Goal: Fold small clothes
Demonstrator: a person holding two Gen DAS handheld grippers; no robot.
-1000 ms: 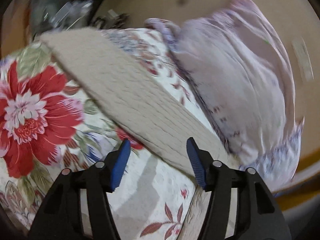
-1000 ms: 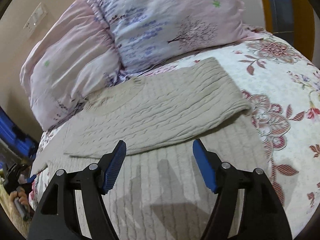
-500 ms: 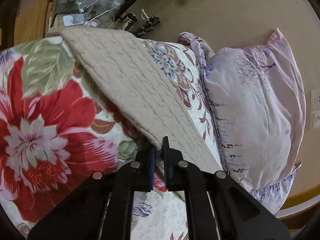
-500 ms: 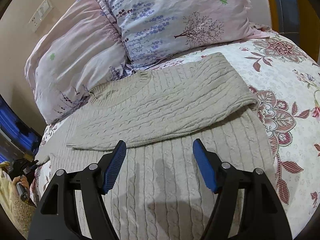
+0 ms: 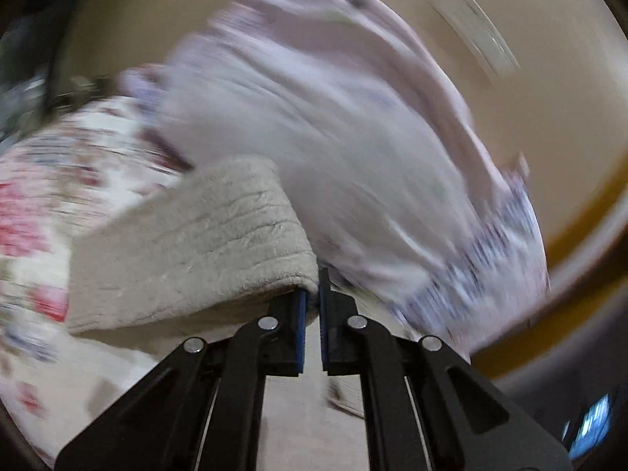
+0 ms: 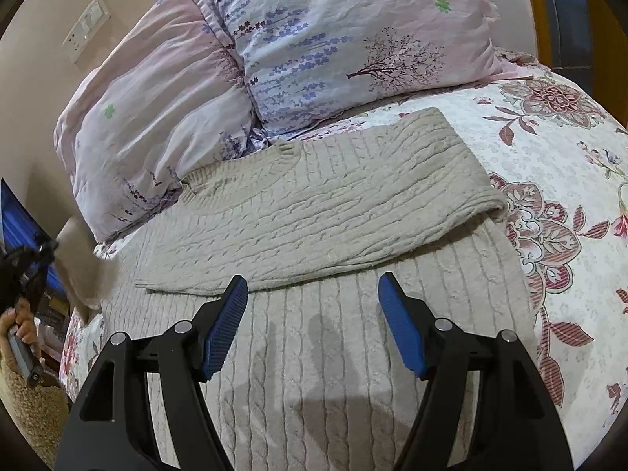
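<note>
Spread over the bed, a flowered quilt (image 6: pixel 565 145) is lying under a beige cable-knit sweater (image 6: pixel 353 212). Nearest to me, the right gripper (image 6: pixel 312 324) is hovering over the sweater's lower body with its blue pads (image 6: pixel 221 331) standing wide apart and nothing between them. Just beyond it, one sleeve (image 6: pixel 412 180) is lying folded across the chest, its fold reaching the right side of the sweater. Off at the left edge of the bed, the left gripper (image 5: pixel 311 306) is clamping shut on the end of the other sleeve (image 5: pixel 188 251) and holding it up off the quilt; a hand (image 6: pixel 21 325) is gripping the handle below. That view is badly blurred. Farther back, two pink pillows (image 6: pixel 337 31) with purple sprigs are leaning against a cream wall (image 6: pixel 35 90), where a switch plate (image 6: pixel 86 27) is showing at far left.
</note>
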